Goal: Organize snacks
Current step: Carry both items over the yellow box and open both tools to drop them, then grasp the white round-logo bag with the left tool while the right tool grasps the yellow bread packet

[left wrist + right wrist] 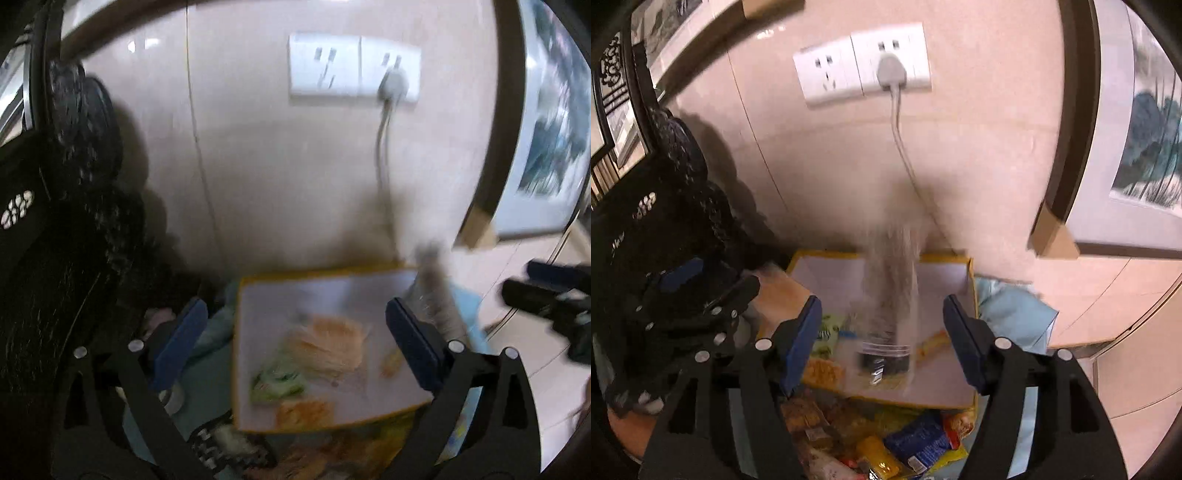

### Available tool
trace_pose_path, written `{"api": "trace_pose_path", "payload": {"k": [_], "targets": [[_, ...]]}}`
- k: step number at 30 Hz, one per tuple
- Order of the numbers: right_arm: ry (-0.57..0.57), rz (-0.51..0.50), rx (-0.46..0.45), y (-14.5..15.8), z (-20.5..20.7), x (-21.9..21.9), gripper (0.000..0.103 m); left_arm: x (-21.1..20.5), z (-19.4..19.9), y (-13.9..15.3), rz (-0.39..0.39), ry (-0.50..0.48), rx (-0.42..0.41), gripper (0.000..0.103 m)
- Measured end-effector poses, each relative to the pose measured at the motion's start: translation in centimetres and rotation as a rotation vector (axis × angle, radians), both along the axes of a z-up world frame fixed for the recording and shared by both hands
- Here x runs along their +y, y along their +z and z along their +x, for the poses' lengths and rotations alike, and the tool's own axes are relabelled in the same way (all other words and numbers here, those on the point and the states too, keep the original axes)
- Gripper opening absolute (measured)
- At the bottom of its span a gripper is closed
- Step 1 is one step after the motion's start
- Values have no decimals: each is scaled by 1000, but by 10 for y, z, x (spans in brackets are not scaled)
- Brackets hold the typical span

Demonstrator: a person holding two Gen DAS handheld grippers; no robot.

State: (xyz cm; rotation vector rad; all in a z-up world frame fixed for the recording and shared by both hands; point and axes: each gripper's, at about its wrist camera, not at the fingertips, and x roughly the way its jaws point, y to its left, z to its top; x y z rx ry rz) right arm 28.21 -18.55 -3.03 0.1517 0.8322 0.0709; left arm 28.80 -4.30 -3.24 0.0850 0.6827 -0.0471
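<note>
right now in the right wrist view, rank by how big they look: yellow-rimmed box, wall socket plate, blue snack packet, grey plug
1. yellow-rimmed box
2. wall socket plate
3. blue snack packet
4. grey plug

The packet sits much nearer the camera than the socket plate and is partly hidden, so ranks 2 and 3 are unsure.

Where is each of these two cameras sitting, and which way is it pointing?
Left wrist: rides the left gripper, looking down past its open blue fingers into the yellow-rimmed box; the right gripper shows at the right edge.
Right wrist: rides the right gripper, above the same box; left gripper at left.
Shared: box, wall sockets.
</note>
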Motion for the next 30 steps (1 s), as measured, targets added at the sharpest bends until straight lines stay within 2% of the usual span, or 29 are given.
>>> {"api": "trace_pose_path", "payload": {"k": [3, 10, 15, 18, 20, 24, 26, 27, 28, 29, 30], "targets": [[8, -13, 55, -31, -16, -5, 68, 13, -14, -24, -2, 7, 12, 99], [6, 18, 182, -100, -67, -8, 68, 28, -72, -99, -114, 35, 156, 99], [16, 2, 240, -138, -105, 0, 68, 9, -129, -146, -63, -75, 221, 99], [-9, 8, 262, -153, -122, -1, 68, -15, -162, -169, -10, -183, 240, 99], [-35, 26, 277, -160, -128, -5, 68, -28, -171, -176, -2, -213, 240, 99], [-44, 14, 297, -164, -134, -3, 68, -54, -172, -189, -60, -214, 252, 99], [-37, 2, 296, -163, -136, 0, 68, -66, -165, -197, -33, -203, 265, 99], [-34, -7, 296, -163, -136, 2, 68, -70, -161, -206, 9, -191, 281, 99], [-30, -18, 295, -162, -136, 3, 68, -71, -158, -210, 35, -183, 286, 96], [-25, -27, 293, -162, -136, 4, 68, -68, -158, -212, 48, -178, 272, 78], [-15, -44, 289, -161, -135, 6, 68, -60, -157, -210, 49, -155, 262, 67]]}}
